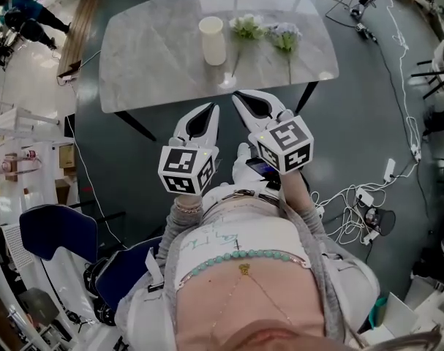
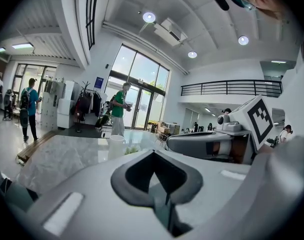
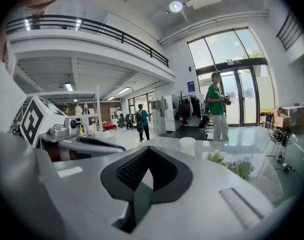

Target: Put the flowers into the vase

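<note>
Closest to the lens is my own chest, in a pale top with a string of turquoise beads [image 1: 243, 257] across it. Just beyond, I hold the left gripper [image 1: 213, 108] and right gripper [image 1: 236, 95] side by side. Both have smooth white plastic shells with dark ribbed pads, and each carries a marker cube [image 1: 186, 170] printed with black squares. Both pairs of jaws are closed tip to tip with nothing between them, leaving only a heart-shaped gap behind the tips.

Ahead of the jaws is the bench [image 1: 148, 57], a rounded slab of grey-white marble on dark legs. The vase [image 1: 213, 40], a plain matte cream cylinder, stands upright near its middle. The flowers lie flat just to its right: a white-and-green one [image 1: 245, 28] next to the vase, then a pale blue one [image 1: 284, 36], with thin stems running toward the near edge.

All of it lies well apart from my jaws, which hang short of the bench. My right jaws cover part of the near edge, and the stem ends are too thin to trace. From the left gripper view, only a scrap of green shows past the shell.
</note>
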Tool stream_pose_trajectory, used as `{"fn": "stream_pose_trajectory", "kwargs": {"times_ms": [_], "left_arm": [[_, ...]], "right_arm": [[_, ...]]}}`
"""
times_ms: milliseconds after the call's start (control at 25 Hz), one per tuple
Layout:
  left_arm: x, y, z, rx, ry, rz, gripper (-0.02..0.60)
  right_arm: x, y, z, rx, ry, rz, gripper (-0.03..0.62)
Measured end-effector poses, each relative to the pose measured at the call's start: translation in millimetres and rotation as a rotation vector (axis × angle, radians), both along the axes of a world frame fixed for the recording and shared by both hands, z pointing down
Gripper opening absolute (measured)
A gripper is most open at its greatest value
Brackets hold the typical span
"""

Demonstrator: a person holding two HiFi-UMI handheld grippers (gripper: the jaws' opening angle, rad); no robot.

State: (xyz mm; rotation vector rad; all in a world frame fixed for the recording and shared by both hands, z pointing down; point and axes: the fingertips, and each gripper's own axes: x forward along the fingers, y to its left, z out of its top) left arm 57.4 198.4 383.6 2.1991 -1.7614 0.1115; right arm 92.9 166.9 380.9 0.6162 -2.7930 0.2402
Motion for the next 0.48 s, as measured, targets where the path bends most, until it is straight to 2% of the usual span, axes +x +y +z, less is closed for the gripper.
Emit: {"fn": "stream_pose_trajectory", "kwargs": {"times_ms": [480], "left_arm": [[-0.6, -79.7, -7.3, -0.008, -0.011, -0.062, 0.0]], "right_arm": [[-5.9, -79.7, -7.0, -0.011, -0.031, -0.061, 0.026]]}}
